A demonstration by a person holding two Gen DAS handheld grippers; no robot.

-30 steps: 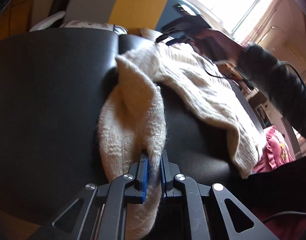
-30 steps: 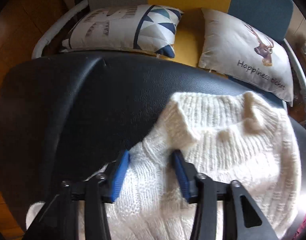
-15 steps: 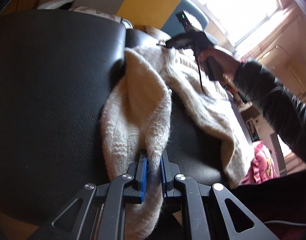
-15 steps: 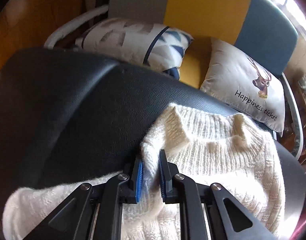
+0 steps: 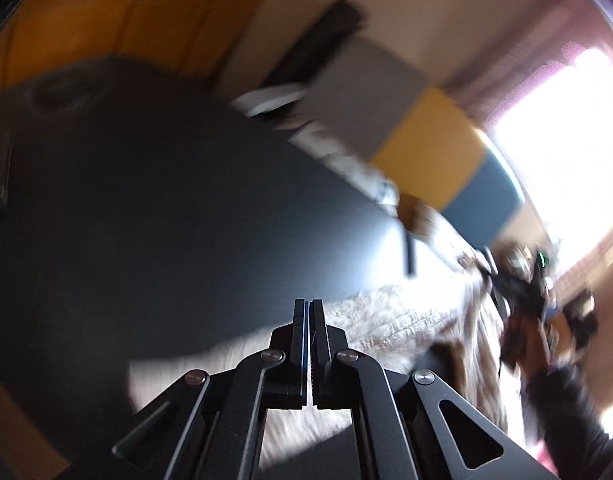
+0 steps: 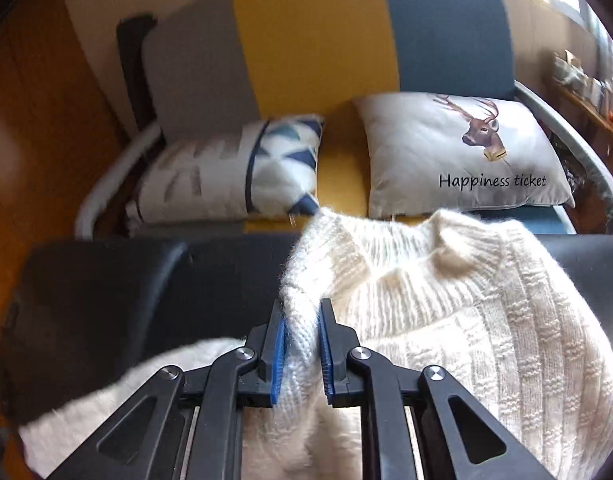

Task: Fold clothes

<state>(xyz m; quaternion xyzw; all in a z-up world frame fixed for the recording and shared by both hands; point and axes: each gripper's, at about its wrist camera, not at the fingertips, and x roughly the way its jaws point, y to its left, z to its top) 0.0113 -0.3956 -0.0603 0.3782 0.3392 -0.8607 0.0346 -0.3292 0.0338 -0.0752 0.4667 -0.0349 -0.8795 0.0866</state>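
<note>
1. Seating: a sofa [image 6: 314,40] stands against the wall, its back in three upright panels: grey, yellow, blue. The seat is yellow at centre, blue to the right. A white tubular frame [image 6: 102,188] rounds its left end.
2. Cushions: two on the seat. The left cushion [image 6: 234,172] bears blue triangles; the right cushion [image 6: 466,152] bears a deer head and the words "Happiness ticket".
3. Surface: a black padded tabletop [image 6: 146,280] lies in front of the sofa.
4. Floor: orange-brown wood [image 6: 38,92].
5. Wall: pale, plain [image 5: 406,20].
6. Light: a bright, overexposed window [image 5: 566,140] at right; the left wrist view is motion-blurred.
7. Shelf [image 6: 586,84] at far right carries small items, too small to identify.
</note>
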